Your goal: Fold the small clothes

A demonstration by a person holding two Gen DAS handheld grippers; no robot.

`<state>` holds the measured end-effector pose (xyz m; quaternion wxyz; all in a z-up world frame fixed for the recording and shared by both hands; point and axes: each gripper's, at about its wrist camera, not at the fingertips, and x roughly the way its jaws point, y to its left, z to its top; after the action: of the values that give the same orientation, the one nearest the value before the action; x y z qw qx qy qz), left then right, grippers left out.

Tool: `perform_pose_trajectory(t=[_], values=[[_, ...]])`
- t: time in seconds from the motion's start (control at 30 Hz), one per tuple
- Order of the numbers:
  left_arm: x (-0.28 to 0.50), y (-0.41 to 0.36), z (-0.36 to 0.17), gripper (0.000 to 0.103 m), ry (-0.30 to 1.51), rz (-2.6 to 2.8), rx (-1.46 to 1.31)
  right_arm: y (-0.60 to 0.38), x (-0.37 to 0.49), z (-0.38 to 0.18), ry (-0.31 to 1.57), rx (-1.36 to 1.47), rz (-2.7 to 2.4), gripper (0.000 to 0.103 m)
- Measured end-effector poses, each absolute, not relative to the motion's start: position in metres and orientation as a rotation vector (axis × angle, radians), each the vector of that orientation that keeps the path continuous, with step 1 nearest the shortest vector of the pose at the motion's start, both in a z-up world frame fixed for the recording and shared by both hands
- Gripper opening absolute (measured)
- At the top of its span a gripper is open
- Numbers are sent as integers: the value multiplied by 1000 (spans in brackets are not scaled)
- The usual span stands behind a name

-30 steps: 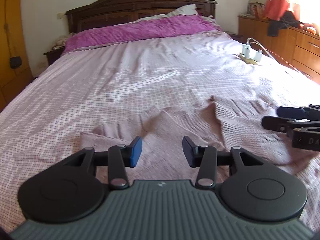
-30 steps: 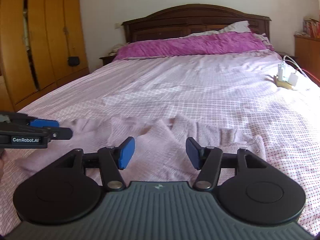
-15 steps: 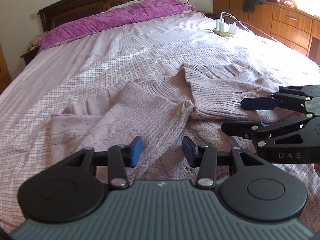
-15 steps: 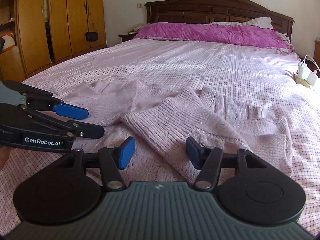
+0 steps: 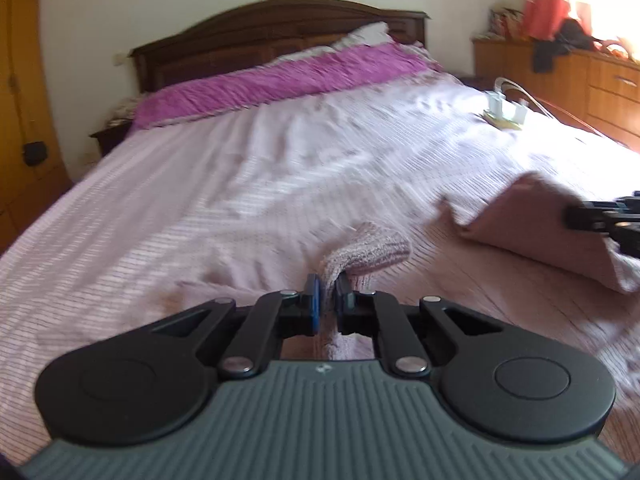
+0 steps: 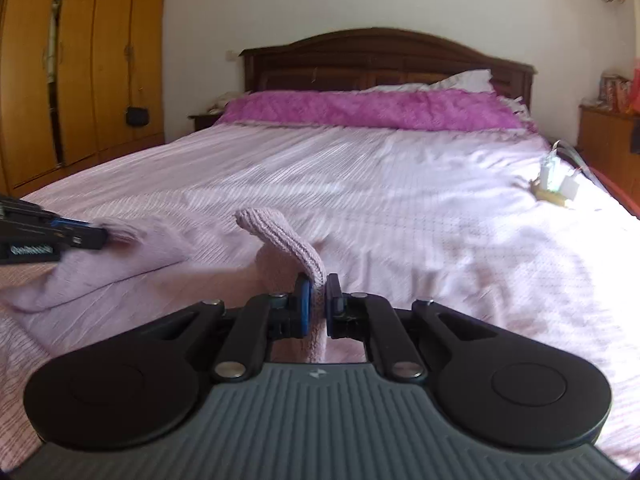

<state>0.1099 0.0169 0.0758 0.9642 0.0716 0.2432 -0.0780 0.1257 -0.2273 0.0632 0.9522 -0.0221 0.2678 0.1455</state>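
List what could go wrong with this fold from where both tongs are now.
1. Each grip is thin: the left tongs and right tongs pinch only a narrow edge of the pink knit sweater, so the loose knit may slip out while lifted.
2. The lifted parts sag and bunch unevenly, so the fold may land crooked.
3. The chargers and their cables lie on the bedsheet to the right; a wide swing might snag them.

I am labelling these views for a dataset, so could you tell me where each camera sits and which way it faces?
Left wrist: on the left gripper, facing the headboard; shut on the pink knit sweater; right gripper at right edge.
Right wrist: on the right gripper, same heading; shut on the sweater; left gripper at left edge.
Shared: sweater, magenta pillow, chargers.
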Motion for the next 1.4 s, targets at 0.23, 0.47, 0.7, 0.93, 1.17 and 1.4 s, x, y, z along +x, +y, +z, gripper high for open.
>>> perform_pose_trajectory(t=[0.23,0.47,0.7,0.93,1.17,1.4], values=[[157,71,85,10,469,19,50,-271,171,65,527,-98,138,8],[192,97,36,12,623,80,52,-296,214,6,696,-145,76,8],[191,108,38,34,624,107,0,-311,224,3,736,-55,87,10],[169,107,67,33,555,68,-27,-319,202,39,650,21,49,13],[180,93,51,33,603,2,-52,-297,198,32,697,19,170,21],[191,102,25,39,637,55,-68,-305,204,-7,742,108,169,28]])
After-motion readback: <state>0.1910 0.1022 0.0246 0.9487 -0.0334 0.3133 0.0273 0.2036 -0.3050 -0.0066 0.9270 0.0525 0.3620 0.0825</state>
